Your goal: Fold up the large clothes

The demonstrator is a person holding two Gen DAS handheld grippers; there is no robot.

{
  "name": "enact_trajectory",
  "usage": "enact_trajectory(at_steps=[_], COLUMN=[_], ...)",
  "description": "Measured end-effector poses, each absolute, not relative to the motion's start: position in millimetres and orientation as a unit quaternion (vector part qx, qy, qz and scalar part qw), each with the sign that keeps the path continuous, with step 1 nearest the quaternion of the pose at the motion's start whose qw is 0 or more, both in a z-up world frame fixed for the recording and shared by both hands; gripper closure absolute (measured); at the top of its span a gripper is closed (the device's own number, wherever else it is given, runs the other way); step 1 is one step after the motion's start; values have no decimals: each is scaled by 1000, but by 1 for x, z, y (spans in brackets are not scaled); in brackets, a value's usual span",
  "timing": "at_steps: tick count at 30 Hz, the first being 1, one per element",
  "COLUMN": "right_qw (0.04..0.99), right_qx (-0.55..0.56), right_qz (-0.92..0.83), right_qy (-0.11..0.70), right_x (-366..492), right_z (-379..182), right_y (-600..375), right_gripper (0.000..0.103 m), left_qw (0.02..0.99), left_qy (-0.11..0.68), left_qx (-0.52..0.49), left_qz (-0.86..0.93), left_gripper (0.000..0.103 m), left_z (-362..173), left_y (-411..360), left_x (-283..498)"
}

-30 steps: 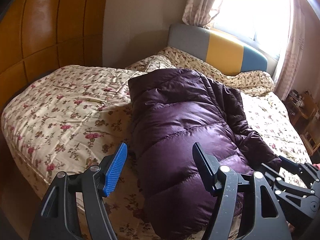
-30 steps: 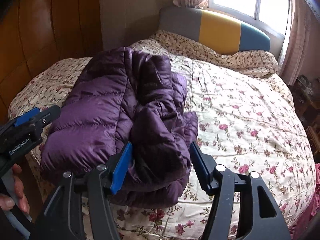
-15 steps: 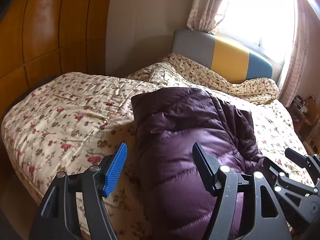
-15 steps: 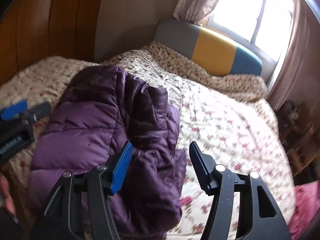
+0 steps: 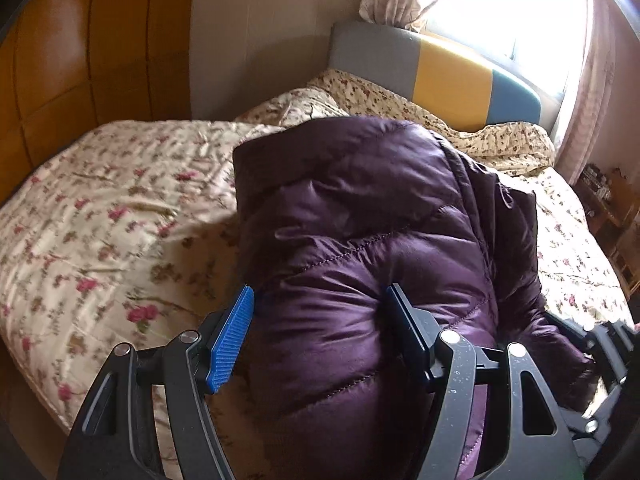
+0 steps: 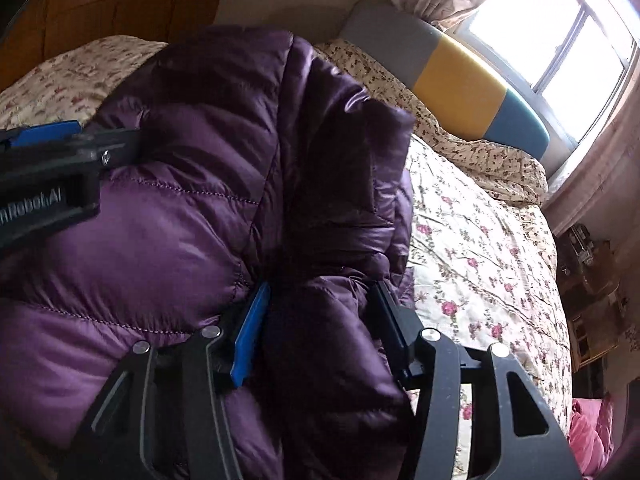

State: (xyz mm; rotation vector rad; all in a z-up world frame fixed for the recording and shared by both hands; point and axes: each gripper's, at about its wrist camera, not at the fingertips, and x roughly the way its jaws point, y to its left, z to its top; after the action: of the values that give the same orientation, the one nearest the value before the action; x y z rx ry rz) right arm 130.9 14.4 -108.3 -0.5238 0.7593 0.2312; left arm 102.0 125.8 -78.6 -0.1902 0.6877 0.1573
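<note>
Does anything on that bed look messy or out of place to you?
Only the purple puffer jacket: it lies bunched in a lumpy, uneven bundle on the floral bedspread, with a darker fold slumping off its right side. Nothing looks torn or spilled.

Bed [image 5: 120, 208] under cream quilt with pink rose print, quilt rumpled. Purple puffer jacket [image 5: 360, 248] lying folded on quilt, near foot edge. Floral pillows [image 5: 500, 144] at head, against grey, yellow, blue headboard [image 5: 452, 76].
</note>
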Motion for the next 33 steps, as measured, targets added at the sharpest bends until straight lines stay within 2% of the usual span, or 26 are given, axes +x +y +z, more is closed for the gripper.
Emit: enact_trajectory(at_steps=[8,11,16,20,24,33], right_qw=[898,902,911,919,921,927], right_qx=[-226,-216,-191,-176,-162,-100], right_qz=[120,120,119,125,130,130], right_qy=[357,355,344,331,329,338], right_x=[135,134,124,111,91,64], right_z=[-117,-108,-89,-72,-62,-51], right_y=[3,0,-10,-17,-16,-46], right_gripper=[51,50,35,28,21,7], left_qw=[935,934,934,936,936,941], left_qy=[335,333,319,305,299,286], left_qx=[-84,-88,-96,-104,-106,-78], left_qz=[85,97,127,141,154,162], left_gripper=[35,27,12,7,4,4], left_z=[-95,-85,-68,-56,-49,-38], left_y=[121,123,128,129,124,96], left_x=[105,99,74,51,29,-5])
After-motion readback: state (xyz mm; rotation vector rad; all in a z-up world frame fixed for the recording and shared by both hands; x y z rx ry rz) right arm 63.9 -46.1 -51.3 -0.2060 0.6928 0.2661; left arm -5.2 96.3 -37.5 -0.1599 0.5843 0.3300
